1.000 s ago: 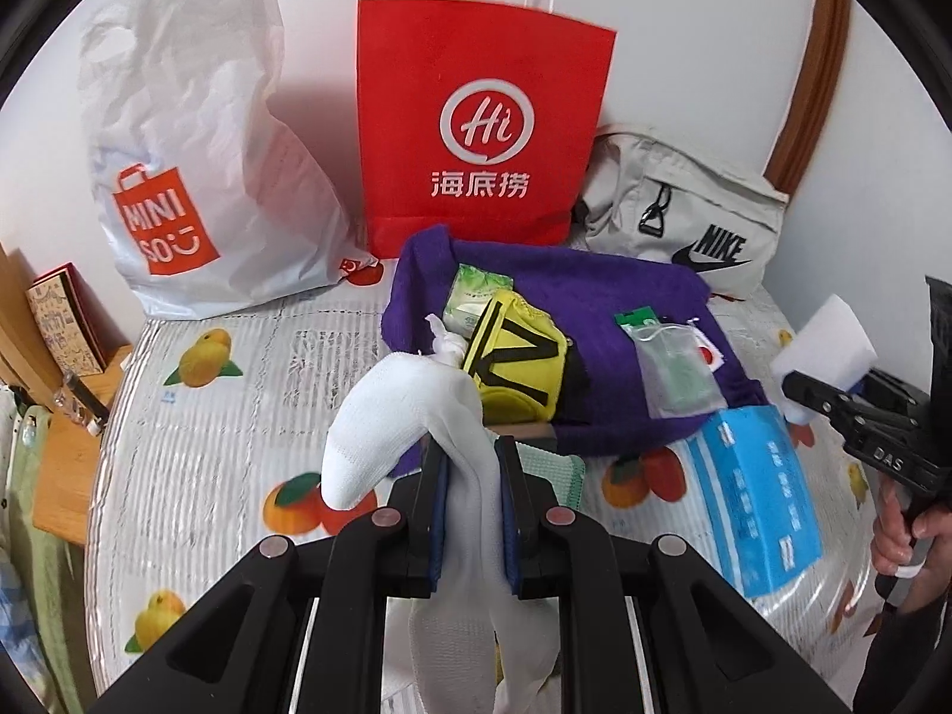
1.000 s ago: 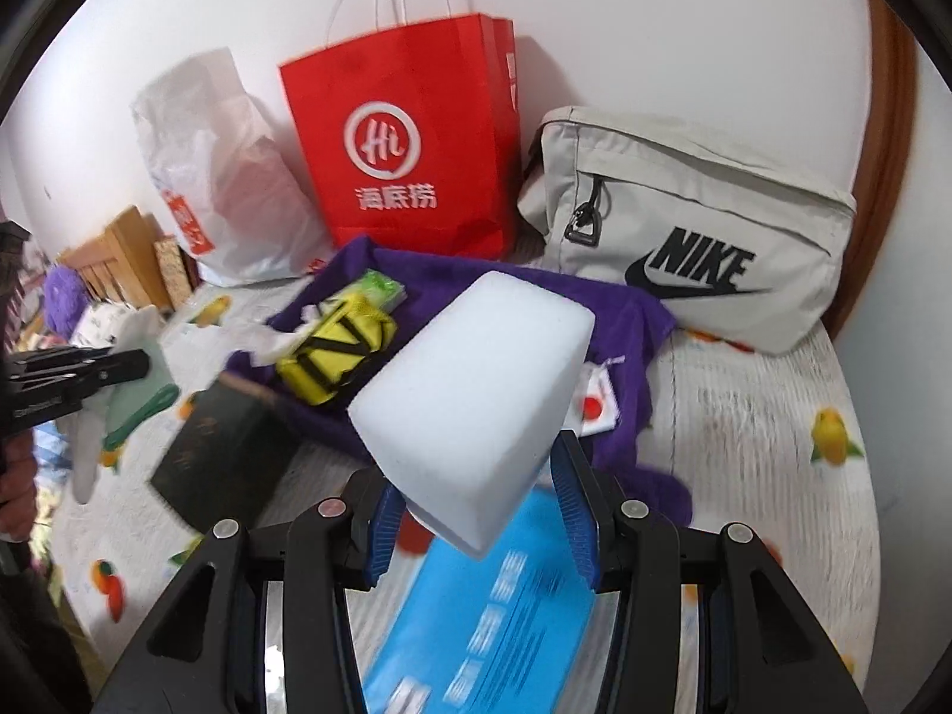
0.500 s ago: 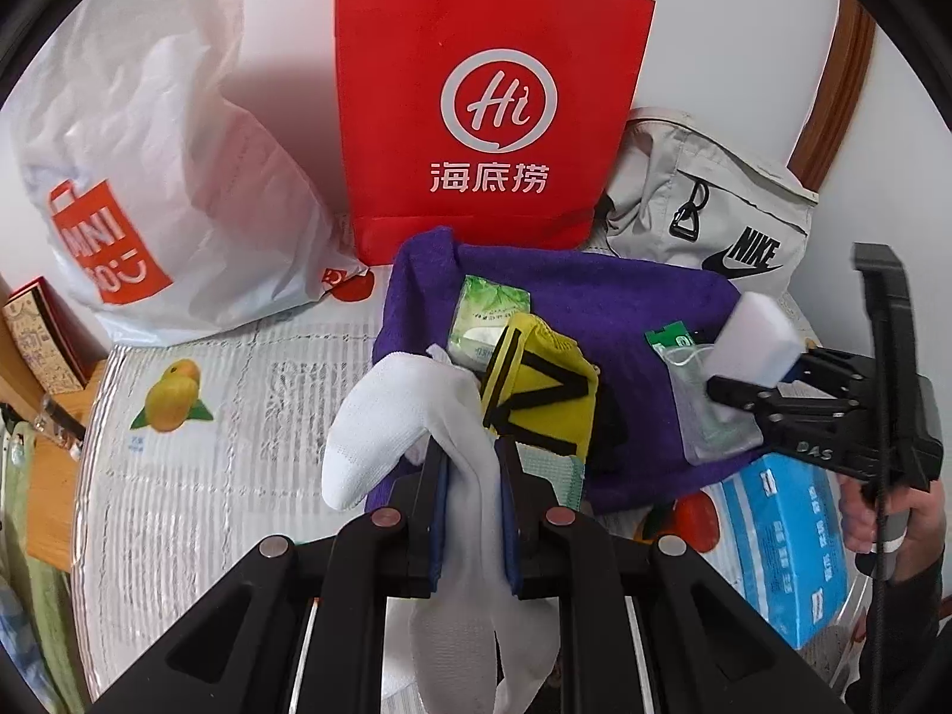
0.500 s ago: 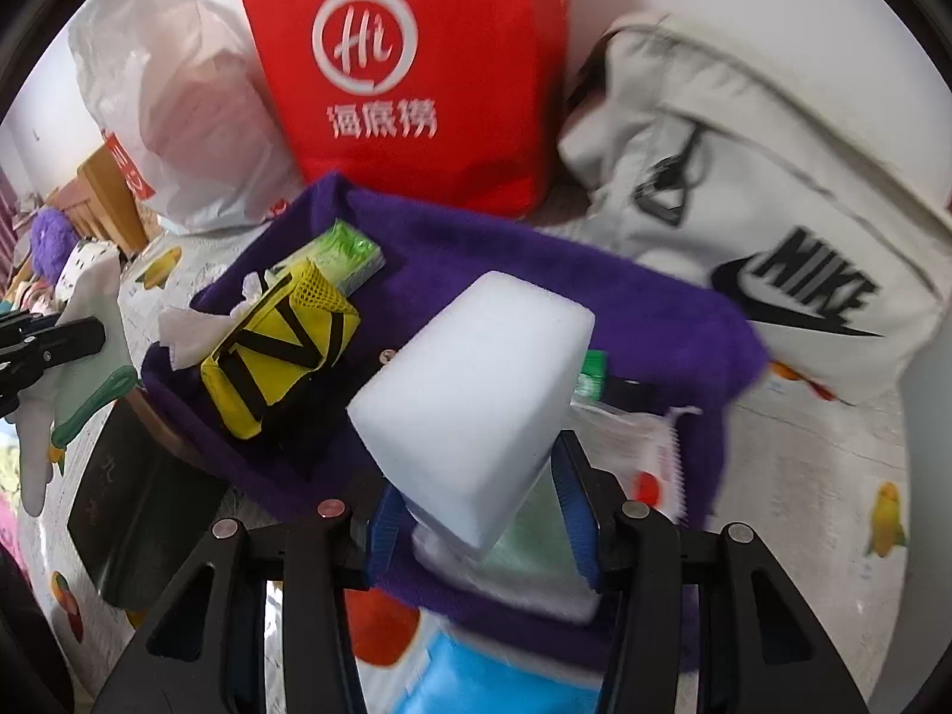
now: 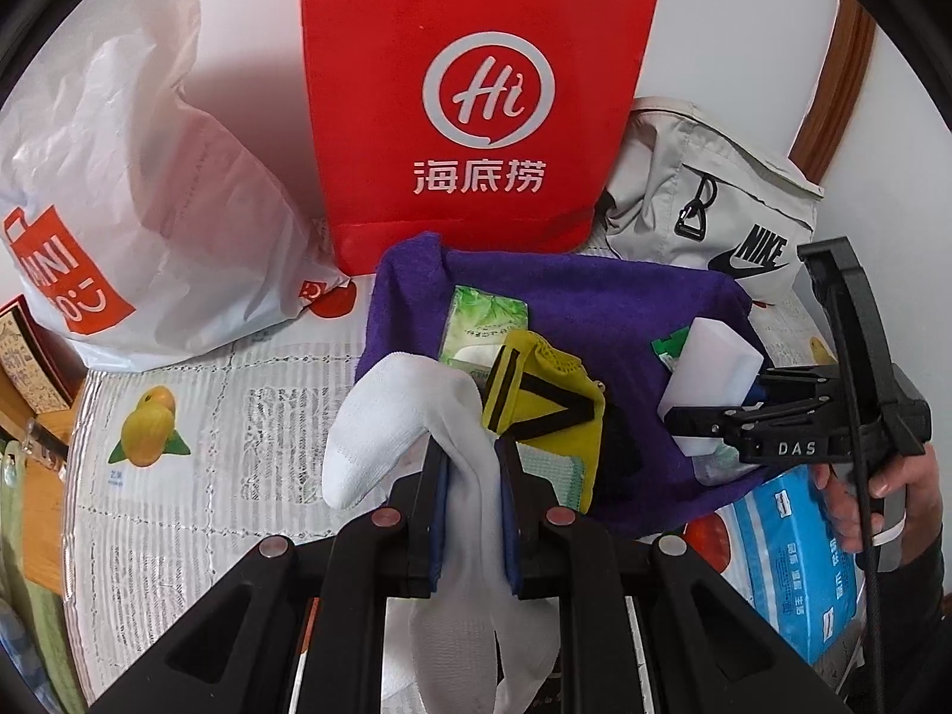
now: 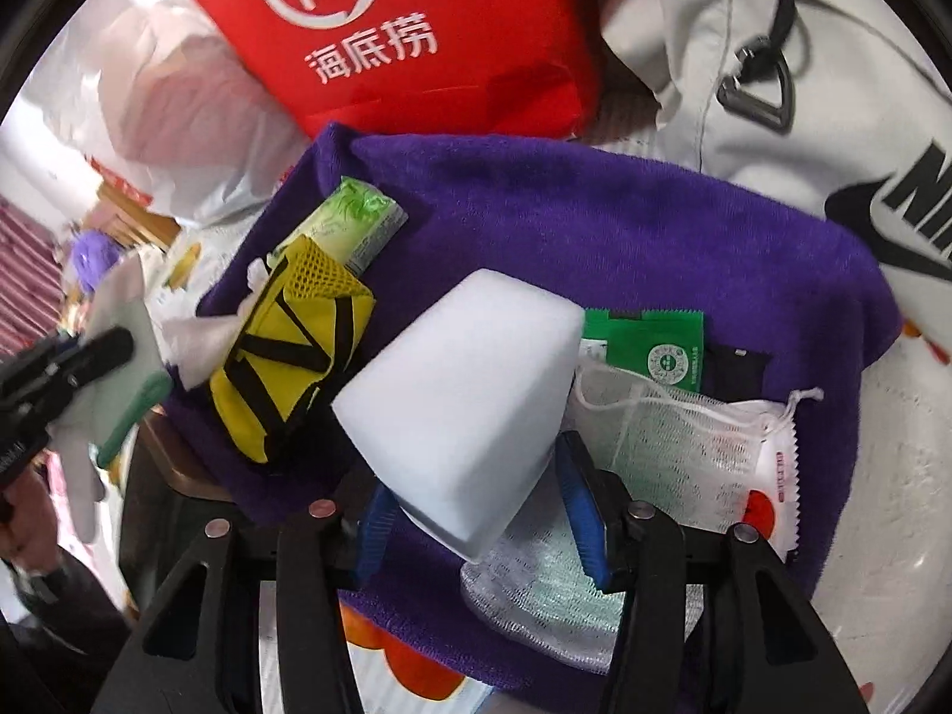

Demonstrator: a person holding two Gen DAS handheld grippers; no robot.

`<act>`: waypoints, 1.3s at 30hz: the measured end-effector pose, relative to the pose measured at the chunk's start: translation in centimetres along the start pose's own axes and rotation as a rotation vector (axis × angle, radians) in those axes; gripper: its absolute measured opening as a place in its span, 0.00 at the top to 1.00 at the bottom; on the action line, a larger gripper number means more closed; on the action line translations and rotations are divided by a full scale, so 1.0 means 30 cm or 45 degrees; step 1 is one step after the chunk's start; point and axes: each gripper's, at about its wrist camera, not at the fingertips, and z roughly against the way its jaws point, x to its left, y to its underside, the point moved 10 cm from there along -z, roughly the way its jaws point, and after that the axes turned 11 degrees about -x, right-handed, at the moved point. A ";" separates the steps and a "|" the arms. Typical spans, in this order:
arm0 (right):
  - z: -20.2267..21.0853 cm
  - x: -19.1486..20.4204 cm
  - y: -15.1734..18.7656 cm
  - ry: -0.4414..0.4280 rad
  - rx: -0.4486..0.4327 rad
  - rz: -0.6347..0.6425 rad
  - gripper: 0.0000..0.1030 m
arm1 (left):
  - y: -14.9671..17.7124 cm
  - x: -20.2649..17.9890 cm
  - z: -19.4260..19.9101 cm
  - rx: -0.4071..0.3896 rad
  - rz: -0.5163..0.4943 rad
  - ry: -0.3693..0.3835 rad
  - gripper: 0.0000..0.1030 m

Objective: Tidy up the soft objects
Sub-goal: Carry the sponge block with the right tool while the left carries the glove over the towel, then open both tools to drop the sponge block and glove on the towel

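A white sock (image 5: 404,410) hangs folded over my left gripper (image 5: 470,476), which is shut on it just short of the purple towel (image 5: 583,309). On that towel lie a yellow pouch with black stripes (image 5: 541,398), a green tissue pack (image 5: 482,327) and a mesh bag (image 6: 684,440). A white sponge block (image 6: 470,381) sits tilted between the jaws of my right gripper (image 6: 476,476), low over the towel (image 6: 595,208). Those jaws are opening, and a gap shows beside the right pad. The left wrist view shows the right gripper (image 5: 708,416) and the sponge (image 5: 720,369) at the towel's right side.
Behind the towel stand a red paper bag (image 5: 476,89), a white plastic shopping bag (image 5: 149,178) and a grey Nike bag (image 5: 714,208). A blue packet (image 5: 797,565) lies at the front right of the fruit-print cover. A dark flat box (image 6: 160,511) lies by the towel's left edge.
My right gripper has come down over the towel with the sponge, and its jaws have widened off the block. My left gripper has moved closer to the towel, still gripping the sock.
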 end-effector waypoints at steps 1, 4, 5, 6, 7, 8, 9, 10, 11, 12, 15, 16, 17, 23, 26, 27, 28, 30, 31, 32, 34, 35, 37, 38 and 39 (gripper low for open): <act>0.002 -0.004 0.000 0.001 0.000 -0.008 0.48 | 0.001 -0.007 -0.003 0.004 -0.007 0.003 0.85; 0.014 -0.014 -0.004 0.017 -0.013 -0.010 0.47 | 0.001 -0.021 -0.006 0.007 -0.018 0.008 0.85; 0.022 -0.019 -0.004 0.023 -0.013 -0.009 0.47 | 0.001 -0.027 -0.007 0.008 -0.022 0.010 0.85; 0.028 -0.021 -0.004 0.029 -0.016 -0.008 0.47 | 0.000 -0.031 -0.007 0.009 -0.025 0.012 0.85; 0.036 -0.025 -0.006 0.037 -0.023 -0.006 0.47 | -0.001 -0.037 -0.008 0.009 -0.028 0.013 0.85; 0.049 -0.033 -0.009 0.047 -0.031 -0.004 0.46 | -0.003 -0.043 -0.008 0.009 -0.032 0.016 0.85; 0.059 -0.037 -0.012 0.057 -0.040 -0.003 0.46 | -0.005 -0.049 -0.008 0.008 -0.035 0.021 0.85; 0.062 -0.040 -0.018 0.066 -0.047 -0.001 0.44 | -0.007 -0.057 -0.008 0.008 -0.039 0.026 0.85; 0.071 -0.047 -0.022 0.078 -0.059 -0.001 0.42 | -0.009 -0.067 -0.009 0.009 -0.042 0.033 0.85; 0.078 -0.052 -0.025 0.084 -0.069 -0.004 0.41 | -0.012 -0.076 -0.011 0.009 -0.046 0.038 0.85; 0.102 -0.075 -0.022 0.101 -0.079 -0.016 0.40 | -0.028 -0.103 -0.019 0.003 -0.057 0.053 0.85; 0.112 -0.085 -0.021 0.104 -0.088 -0.020 0.40 | -0.035 -0.112 -0.023 -0.002 -0.062 0.052 0.85; 0.119 -0.093 -0.018 0.108 -0.092 -0.023 0.40 | -0.043 -0.118 -0.029 -0.008 -0.066 0.045 0.85; 0.165 -0.133 0.007 0.151 -0.127 0.003 0.40 | -0.069 -0.171 -0.079 0.006 -0.088 0.060 0.85; 0.190 -0.157 0.027 0.157 -0.139 -0.012 0.40 | -0.079 -0.200 -0.107 0.015 -0.099 0.067 0.85; 0.205 -0.165 0.033 0.154 -0.154 -0.025 0.40 | -0.085 -0.207 -0.115 0.015 -0.096 0.068 0.85; 0.218 -0.167 0.039 0.140 -0.166 -0.039 0.40 | -0.092 -0.213 -0.124 0.011 -0.087 0.068 0.85; 0.248 -0.155 0.048 0.063 -0.194 -0.082 0.40 | -0.096 -0.233 -0.150 0.021 -0.085 0.081 0.85; 0.266 -0.148 0.052 0.024 -0.213 -0.101 0.40 | -0.098 -0.245 -0.169 0.031 -0.083 0.087 0.85; 0.280 -0.142 0.054 0.010 -0.230 -0.110 0.40 | -0.099 -0.252 -0.181 0.036 -0.080 0.088 0.85; 0.313 -0.133 0.061 0.007 -0.266 -0.101 0.40 | -0.104 -0.269 -0.208 0.040 -0.075 0.089 0.85; 0.322 -0.128 0.063 0.017 -0.281 -0.093 0.40 | -0.106 -0.275 -0.218 0.040 -0.076 0.086 0.85; 0.345 -0.135 0.072 0.058 -0.300 -0.066 0.40 | -0.108 -0.286 -0.242 0.039 -0.075 0.081 0.85; 0.354 -0.144 0.077 0.087 -0.308 -0.054 0.40 | -0.109 -0.290 -0.256 0.040 -0.072 0.074 0.85; 0.359 -0.152 0.082 0.117 -0.314 -0.045 0.40 | -0.109 -0.293 -0.267 0.044 -0.066 0.070 0.85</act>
